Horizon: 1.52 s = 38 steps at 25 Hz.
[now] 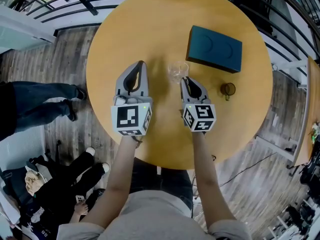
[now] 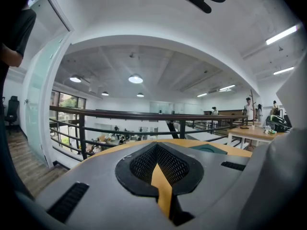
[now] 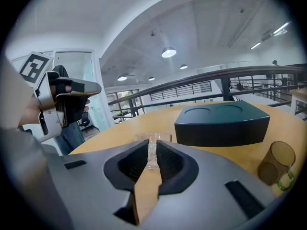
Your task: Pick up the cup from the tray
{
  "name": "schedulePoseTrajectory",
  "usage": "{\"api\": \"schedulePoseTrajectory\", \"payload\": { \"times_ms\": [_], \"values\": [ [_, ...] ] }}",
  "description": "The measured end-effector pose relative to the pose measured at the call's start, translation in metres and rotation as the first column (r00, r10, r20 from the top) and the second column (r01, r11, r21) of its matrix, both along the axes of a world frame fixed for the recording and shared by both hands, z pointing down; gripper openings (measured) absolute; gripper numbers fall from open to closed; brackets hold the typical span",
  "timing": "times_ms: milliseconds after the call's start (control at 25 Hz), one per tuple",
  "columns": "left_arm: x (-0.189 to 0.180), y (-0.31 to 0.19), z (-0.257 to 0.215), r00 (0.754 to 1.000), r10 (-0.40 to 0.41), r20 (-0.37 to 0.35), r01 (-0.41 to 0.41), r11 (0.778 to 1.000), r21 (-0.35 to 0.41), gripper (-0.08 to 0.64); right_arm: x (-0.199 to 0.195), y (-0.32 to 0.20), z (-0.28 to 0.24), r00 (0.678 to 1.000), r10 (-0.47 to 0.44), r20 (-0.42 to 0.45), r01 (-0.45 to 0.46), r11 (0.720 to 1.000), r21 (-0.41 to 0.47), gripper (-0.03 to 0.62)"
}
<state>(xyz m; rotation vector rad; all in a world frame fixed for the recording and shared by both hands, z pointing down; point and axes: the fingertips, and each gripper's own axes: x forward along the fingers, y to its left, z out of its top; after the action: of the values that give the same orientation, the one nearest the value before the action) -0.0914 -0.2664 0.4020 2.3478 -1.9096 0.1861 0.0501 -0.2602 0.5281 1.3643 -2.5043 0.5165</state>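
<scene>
A clear plastic cup (image 1: 176,70) is near the middle of the round wooden table (image 1: 150,24), off the dark teal tray (image 1: 215,48) behind it. My right gripper (image 1: 184,79) is shut on the cup's near wall. In the right gripper view that clear wall (image 3: 152,145) sits pinched between the black pads (image 3: 169,161); the cup's base is hidden. The tray (image 3: 220,123) shows two round, vacant recesses. My left gripper (image 1: 142,64) hovers to the cup's left, shut with nothing in it. Its own view shows the jaw tips (image 2: 156,145) together.
A small amber cup (image 1: 228,89) stands on the table right of my right gripper, also seen low right in the right gripper view as the amber cup (image 3: 276,164). A black railing (image 1: 60,9) runs behind the table. A person's legs (image 1: 40,104) are on the floor at left.
</scene>
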Motion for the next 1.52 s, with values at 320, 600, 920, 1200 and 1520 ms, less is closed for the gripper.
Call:
{"api": "schedulePoseTrajectory", "payload": {
  "times_ms": [320,600,920,1200,1520],
  "values": [
    [0.005,0.002,0.005,1.000,0.004,-0.005,-0.005,1.000,-0.011,0.005,0.002,0.012,0.006,1.000,-0.021,-0.013,0.021,0.999,0.027,0.048],
    [0.007,0.004,0.003,1.000,0.009,-0.003,-0.009,1.000,-0.010,0.005,-0.003,0.027,0.013,0.993,-0.059,-0.106,0.066,0.996,0.062,0.048],
    [0.009,0.006,0.004,1.000,0.012,0.002,-0.012,1.000,-0.010,0.005,-0.002,0.047,0.054,0.970,-0.094,-0.225,0.080,0.994,-0.073,0.048],
    [0.011,0.010,0.008,1.000,0.016,0.001,-0.016,1.000,-0.017,0.005,-0.006,0.046,0.058,0.968,-0.104,-0.230,0.079,0.990,-0.113,0.049],
    [0.011,0.013,0.003,1.000,0.010,0.003,-0.010,1.000,-0.009,0.005,0.001,0.050,0.050,0.980,-0.086,-0.180,0.065,0.991,-0.116,0.131]
  ]
}}
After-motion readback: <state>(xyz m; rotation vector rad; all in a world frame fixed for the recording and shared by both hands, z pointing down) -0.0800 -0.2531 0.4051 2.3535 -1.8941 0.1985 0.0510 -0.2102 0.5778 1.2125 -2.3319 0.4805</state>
